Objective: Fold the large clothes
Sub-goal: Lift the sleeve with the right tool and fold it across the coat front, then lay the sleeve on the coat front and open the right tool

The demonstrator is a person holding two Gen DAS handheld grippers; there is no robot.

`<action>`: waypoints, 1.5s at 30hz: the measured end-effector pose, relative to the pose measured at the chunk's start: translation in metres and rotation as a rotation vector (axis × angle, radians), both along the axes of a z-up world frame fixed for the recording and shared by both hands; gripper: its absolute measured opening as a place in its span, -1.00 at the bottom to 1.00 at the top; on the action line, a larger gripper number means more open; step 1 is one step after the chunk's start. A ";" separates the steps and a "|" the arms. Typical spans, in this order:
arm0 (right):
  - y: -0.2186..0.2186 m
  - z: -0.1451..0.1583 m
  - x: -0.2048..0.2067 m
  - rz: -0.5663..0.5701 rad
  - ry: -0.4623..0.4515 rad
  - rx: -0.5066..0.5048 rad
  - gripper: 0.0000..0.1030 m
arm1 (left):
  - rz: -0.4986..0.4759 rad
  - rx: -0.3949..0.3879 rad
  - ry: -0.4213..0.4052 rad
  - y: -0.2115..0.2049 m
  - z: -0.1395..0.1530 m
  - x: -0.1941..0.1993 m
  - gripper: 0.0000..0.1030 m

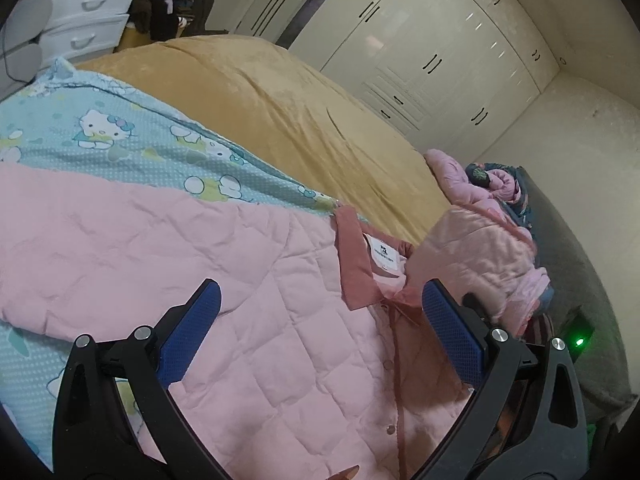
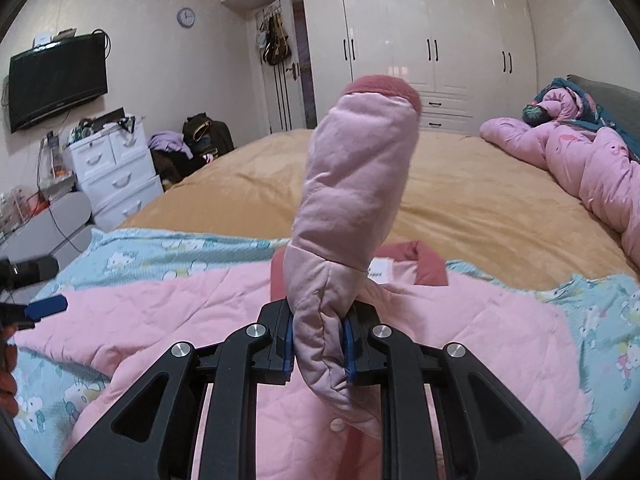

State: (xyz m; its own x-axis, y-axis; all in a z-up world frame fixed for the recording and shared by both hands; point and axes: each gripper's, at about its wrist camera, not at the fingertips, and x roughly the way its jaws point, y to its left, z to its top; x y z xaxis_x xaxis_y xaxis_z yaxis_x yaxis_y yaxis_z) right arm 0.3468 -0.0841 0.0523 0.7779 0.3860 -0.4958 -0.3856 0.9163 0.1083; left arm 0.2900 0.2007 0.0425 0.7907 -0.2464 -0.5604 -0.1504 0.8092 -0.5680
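Observation:
A pink quilted jacket (image 1: 248, 320) with a darker pink collar (image 1: 352, 256) lies spread on a blue cartoon-print sheet (image 1: 120, 136) on the bed. My left gripper (image 1: 320, 320) is open and empty, hovering just above the jacket's chest near the collar. My right gripper (image 2: 319, 344) is shut on the jacket's sleeve (image 2: 356, 184), which sticks up in front of the camera with its dark pink cuff (image 2: 384, 84) on top. The jacket body (image 2: 180, 312) lies below it. The left gripper's blue fingertip (image 2: 46, 306) shows at the left edge of the right wrist view.
The bed has a tan blanket (image 2: 460, 200). A bunched pink duvet (image 2: 580, 168) lies at the headboard side. White wardrobes (image 2: 420, 32), a white drawer unit (image 2: 116, 168), a wall TV (image 2: 56, 80) and a clothes pile (image 2: 192, 140) surround the bed.

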 end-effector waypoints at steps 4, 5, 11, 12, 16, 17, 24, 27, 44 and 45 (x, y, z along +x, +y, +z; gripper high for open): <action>0.013 -0.018 -0.003 0.021 0.028 -0.024 -0.66 | -0.010 -0.039 0.004 0.002 -0.006 0.003 0.84; 0.017 -0.023 -0.003 0.027 0.035 -0.034 -0.66 | -0.015 -0.049 0.007 0.002 -0.008 0.004 0.84; 0.034 -0.049 -0.011 0.080 0.083 -0.076 -0.60 | -0.035 -0.081 0.027 -0.001 -0.016 0.009 0.84; 0.035 -0.052 -0.013 0.090 0.087 -0.084 -0.58 | -0.039 -0.088 0.027 -0.001 -0.017 0.009 0.84; 0.048 -0.062 -0.022 0.140 0.101 -0.127 -0.48 | -0.051 -0.098 0.031 -0.005 -0.021 0.012 0.84; 0.050 -0.064 -0.024 0.146 0.107 -0.126 -0.44 | -0.061 -0.113 0.033 -0.006 -0.023 0.013 0.84; 0.061 -0.076 -0.032 0.219 0.175 -0.126 -0.01 | -0.072 -0.128 0.061 -0.012 -0.036 0.020 0.84; 0.066 -0.078 -0.038 0.246 0.190 -0.136 0.14 | -0.090 -0.124 0.071 -0.017 -0.040 0.023 0.84; -0.071 -0.042 -0.048 0.094 0.218 0.004 0.63 | -0.203 0.043 0.152 -0.073 -0.079 0.040 -0.05; -0.085 -0.041 -0.044 0.057 0.219 0.006 0.63 | -0.198 0.080 0.162 -0.076 -0.082 0.040 -0.21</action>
State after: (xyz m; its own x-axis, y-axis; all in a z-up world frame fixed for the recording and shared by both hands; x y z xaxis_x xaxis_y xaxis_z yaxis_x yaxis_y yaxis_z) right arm 0.3027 -0.1690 0.0112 0.6288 0.4298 -0.6480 -0.4035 0.8927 0.2006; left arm 0.3304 0.1243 -0.0390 0.6303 -0.3367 -0.6996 -0.0686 0.8734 -0.4821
